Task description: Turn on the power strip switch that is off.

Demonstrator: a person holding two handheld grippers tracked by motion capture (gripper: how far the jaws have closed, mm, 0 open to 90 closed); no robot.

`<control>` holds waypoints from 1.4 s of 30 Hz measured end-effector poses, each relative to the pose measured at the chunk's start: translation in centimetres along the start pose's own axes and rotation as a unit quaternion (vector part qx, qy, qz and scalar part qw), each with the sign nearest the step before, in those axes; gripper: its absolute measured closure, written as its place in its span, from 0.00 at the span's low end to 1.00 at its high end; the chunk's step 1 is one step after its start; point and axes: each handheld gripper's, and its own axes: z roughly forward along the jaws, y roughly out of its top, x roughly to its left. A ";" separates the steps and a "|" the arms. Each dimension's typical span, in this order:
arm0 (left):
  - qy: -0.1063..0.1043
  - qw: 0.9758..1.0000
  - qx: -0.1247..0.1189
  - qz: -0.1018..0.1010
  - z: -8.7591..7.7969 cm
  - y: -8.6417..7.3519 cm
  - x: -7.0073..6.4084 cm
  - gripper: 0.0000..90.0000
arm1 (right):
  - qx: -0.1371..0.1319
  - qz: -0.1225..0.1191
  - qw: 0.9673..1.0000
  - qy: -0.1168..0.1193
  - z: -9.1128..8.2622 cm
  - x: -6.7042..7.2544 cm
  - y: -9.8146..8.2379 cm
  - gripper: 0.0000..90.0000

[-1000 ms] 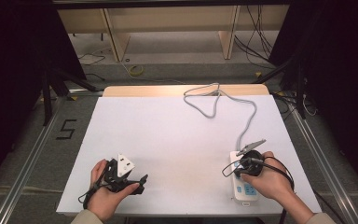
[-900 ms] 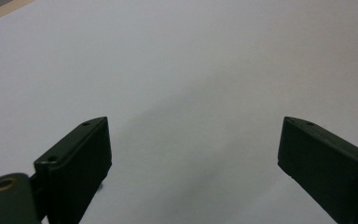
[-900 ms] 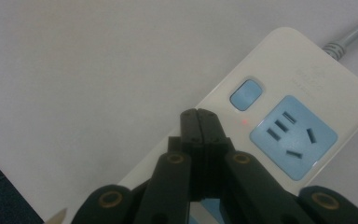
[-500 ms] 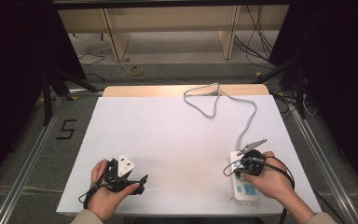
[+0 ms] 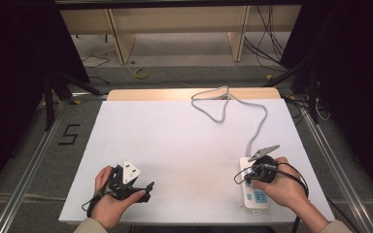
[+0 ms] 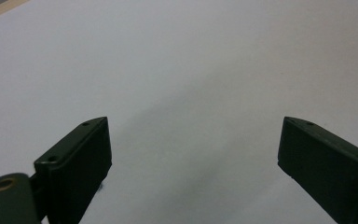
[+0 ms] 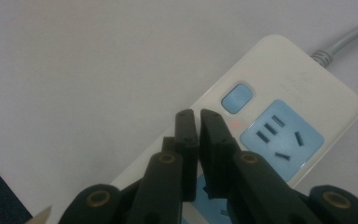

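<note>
A white power strip (image 5: 254, 187) lies on the white desk (image 5: 184, 145), near the front right corner, and its grey cord (image 5: 233, 109) runs away to the back edge. The right gripper (image 7: 199, 114) is just above the strip with its jaws pressed together, holding nothing. The tips sit close to the blue button (image 7: 236, 97), just below it, and I cannot tell if they touch the strip. A tiny red light (image 7: 236, 124) glows next to the button, so the strip looks switched on. I think the job is to press that button, and the push may be about to happen or be just finished; the pictures do not say which. The left gripper (image 5: 126, 182) rests on the desk near the front left, well apart from the strip, with its jaws spread wide and empty. There is faint raised writing on the strip near the cord, too small to read. A "5" (image 5: 69, 134) is marked on the floor left of the desk.
</note>
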 end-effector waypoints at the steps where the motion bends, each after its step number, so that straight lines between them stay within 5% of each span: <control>1: 0.000 1.000 0.000 0.000 0.0 0.0 0.0 0.10 | -0.003 -0.002 1.000 -0.002 0.0 0.0 0.0 0.95; 26: 0.000 1.000 0.002 0.000 0.0 0.0 0.1 0.10 | -0.071 -0.003 0.997 -0.010 -1.3 -1.2 -0.7 0.81; 42: -0.004 1.000 0.006 -0.004 0.1 -0.1 0.1 0.10 | -0.125 0.008 0.992 -0.013 -1.9 -2.0 -1.5 0.67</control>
